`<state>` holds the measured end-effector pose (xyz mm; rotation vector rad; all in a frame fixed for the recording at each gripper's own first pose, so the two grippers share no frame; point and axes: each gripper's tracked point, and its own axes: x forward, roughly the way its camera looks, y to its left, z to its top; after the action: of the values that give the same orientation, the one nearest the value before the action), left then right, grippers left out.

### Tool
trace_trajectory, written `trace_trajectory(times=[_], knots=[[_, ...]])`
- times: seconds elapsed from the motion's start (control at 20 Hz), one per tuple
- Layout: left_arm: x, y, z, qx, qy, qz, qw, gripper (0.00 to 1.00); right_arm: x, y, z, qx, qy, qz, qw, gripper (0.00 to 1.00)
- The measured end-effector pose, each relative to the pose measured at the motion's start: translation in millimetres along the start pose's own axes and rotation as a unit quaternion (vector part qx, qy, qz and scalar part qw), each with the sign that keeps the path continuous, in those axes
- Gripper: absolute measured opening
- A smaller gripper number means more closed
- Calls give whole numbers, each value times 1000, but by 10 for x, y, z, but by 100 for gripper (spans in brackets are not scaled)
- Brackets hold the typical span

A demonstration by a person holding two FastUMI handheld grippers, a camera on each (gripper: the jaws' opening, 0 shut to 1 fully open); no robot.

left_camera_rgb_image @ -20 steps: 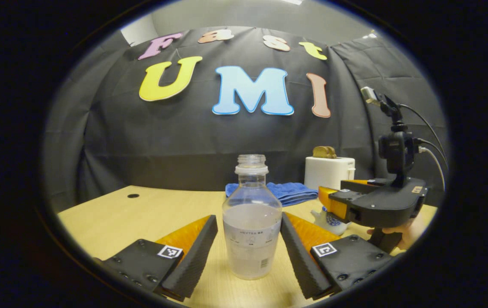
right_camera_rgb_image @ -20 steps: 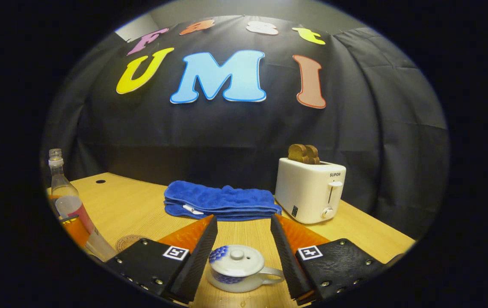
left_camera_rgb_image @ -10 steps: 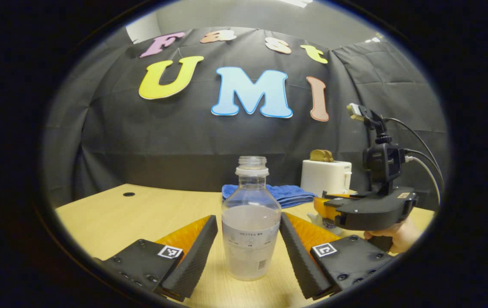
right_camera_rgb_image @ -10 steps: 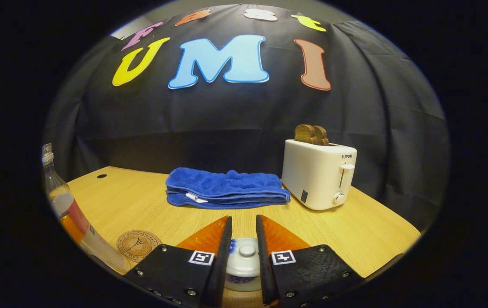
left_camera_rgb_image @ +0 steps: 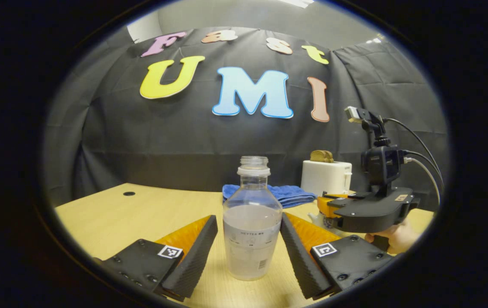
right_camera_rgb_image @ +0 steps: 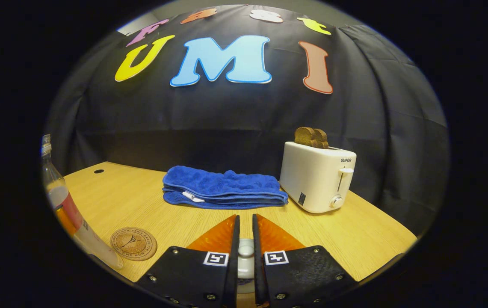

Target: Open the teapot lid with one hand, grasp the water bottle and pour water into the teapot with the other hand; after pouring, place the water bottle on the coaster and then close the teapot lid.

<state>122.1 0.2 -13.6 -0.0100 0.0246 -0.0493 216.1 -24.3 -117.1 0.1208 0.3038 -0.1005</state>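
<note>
Pale wood worktop (right_camera_rgb_image: 149, 201) in a black-draped booth; folded blue towel (right_camera_rgb_image: 222, 188) and white toaster (right_camera_rgb_image: 318, 177) holding toast stand at the back.

Right gripper (right_camera_rgb_image: 244, 250): jaws drawn nearly together, pinching the teapot lid knob (right_camera_rgb_image: 246, 248); teapot body is hidden beneath them. Lid looks like glazed ceramic, so judged slippery and fragile; the small knob is the only sensible hold, and it should lift straight up.

Left gripper (left_camera_rgb_image: 250, 246): jaws spread, straddling the water bottle (left_camera_rgb_image: 252, 231) mid-body, not clearly touching it. Bottle stands upright, uncapped, roughly two-thirds full of cloudy water. Thin clear plastic, judged light and squashy; grip the labelled belly gently, or water may spill.

Round coaster (right_camera_rgb_image: 134, 243) lies bare just beside the bottle.
</note>
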Motion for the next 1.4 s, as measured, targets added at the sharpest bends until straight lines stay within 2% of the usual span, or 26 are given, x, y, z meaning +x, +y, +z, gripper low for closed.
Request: trace_trajectory(times=[0.05,0.1,0.3,0.55,0.7,1.1,1.4], knots=[[14,-4,-12,1,2,-1,1000,100,5,-6,-16,1,-3,-3,1000,16],[24,-4,-16,0,5,-2,1000,100,13,-2,5,4,-8,-4,1000,7],[22,3,-31,-1,8,0,1000,100,-14,-23,56,13,-19,1,1000,7],[41,-17,-91,2,17,-2,1000,100,-143,-107,359,30,-71,-3,997,7],[46,0,-96,4,18,0,1000,100,-223,-247,477,28,-83,-23,996,7],[117,-23,-225,27,35,2,999,100,-497,-852,395,-10,-60,-79,995,7],[159,-105,-223,83,52,-10,995,91,-687,-1207,319,-34,-61,-112,991,7]])
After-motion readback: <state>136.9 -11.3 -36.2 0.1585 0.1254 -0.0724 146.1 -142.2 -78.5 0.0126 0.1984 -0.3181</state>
